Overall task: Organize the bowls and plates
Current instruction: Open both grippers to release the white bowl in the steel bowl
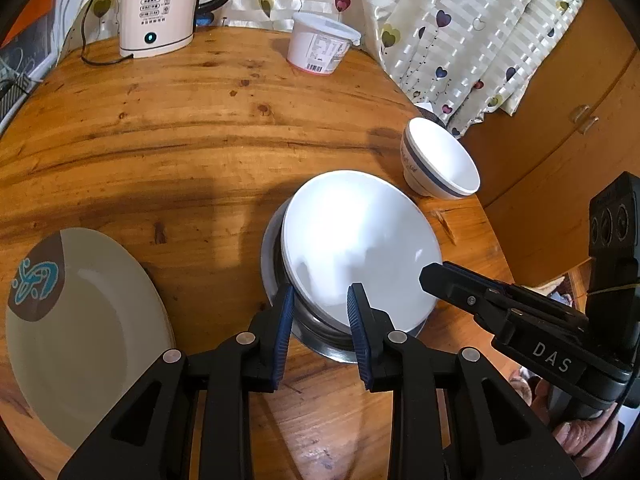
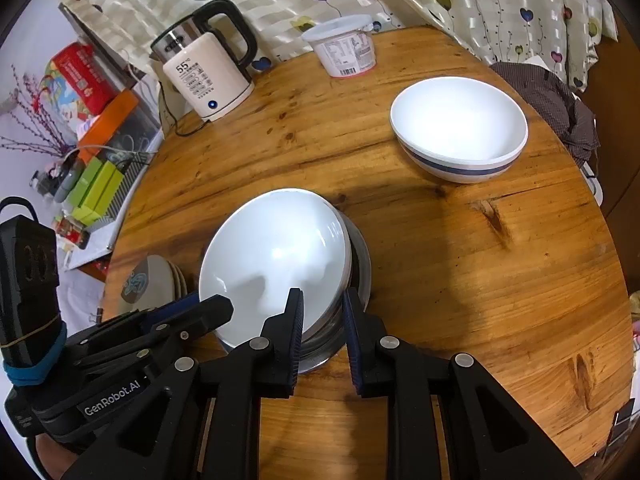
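A: White glazed ceramic, that is my reading of the white bowl (image 1: 356,240). It sits tilted inside a steel bowl (image 1: 320,338) near the front middle of the wooden table (image 1: 180,128).

B: Where are the grippers?

A: The left gripper (image 1: 320,300) straddles the near rim on the left side, one blue pad (image 1: 285,320) outside, the other over the inner wall. The right gripper (image 2: 322,308) does the same on the right side. Both stand a little apart around the rim; I see gaps between the pads and the ceramic, so I judge neither clamped.

B: How will the bowl handle?

A: Stiff, fairly heavy, and slick under the glaze, I'd guess. It chips if it knocks the steel. The rim is the only hold, and two grips opposite each other should keep it level. The steel bowl may lift with it if the two are wedged together.

B: What lies around it?

A: A second white bowl with a blue band (image 2: 460,132) stands well apart toward the far right edge. A stack of cream plates (image 1: 80,320), the top one with a brown and teal mark, lies to the left. Farther back stand an electric kettle (image 1: 156,8) and a lidded plastic tub (image 1: 320,44), before a heart-patterned curtain (image 1: 460,32).
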Tool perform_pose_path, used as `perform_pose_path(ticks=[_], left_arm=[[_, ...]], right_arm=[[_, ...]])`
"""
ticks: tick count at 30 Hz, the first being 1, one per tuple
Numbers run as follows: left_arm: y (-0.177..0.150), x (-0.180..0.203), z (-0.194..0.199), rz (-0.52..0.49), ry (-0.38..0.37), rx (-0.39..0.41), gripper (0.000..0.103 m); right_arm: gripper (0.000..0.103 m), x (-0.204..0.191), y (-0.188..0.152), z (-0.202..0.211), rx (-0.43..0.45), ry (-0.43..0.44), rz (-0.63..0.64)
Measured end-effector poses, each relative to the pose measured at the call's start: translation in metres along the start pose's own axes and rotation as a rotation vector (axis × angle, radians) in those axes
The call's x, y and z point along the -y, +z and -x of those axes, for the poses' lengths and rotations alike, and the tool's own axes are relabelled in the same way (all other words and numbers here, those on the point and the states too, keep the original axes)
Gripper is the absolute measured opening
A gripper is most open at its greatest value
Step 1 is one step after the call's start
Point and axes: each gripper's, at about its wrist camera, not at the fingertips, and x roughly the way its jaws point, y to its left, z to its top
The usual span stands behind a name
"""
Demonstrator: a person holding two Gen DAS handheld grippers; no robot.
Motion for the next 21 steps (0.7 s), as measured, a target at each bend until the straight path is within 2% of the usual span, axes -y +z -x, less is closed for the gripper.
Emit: perform_pose_path(ticks=[10,12,14,21], left_arm=[[0.0,-0.005,0.015,-0.003,0.017,0.066,0.029],[-0.001,-0.006,0.022,-0.007,0.024,0.088,0.029],[-0.003,-0.005,0.027,-0.012,0.027,0.107,0.029],[-0.012,-0.007,0.041,-0.02,0.044,0.149,0.029]], right_arm=[[0.021,0.001,0.001,0.011,0.029,0.002,0.009],[0.026,0.001,0.001,0.016,0.036,0.016,0.009],[0.037,0.001,-0.001,0.022,0.055,0.014,0.021],[0.044,-0.003,-0.007,0.04,0.089,0.013,0.066]])
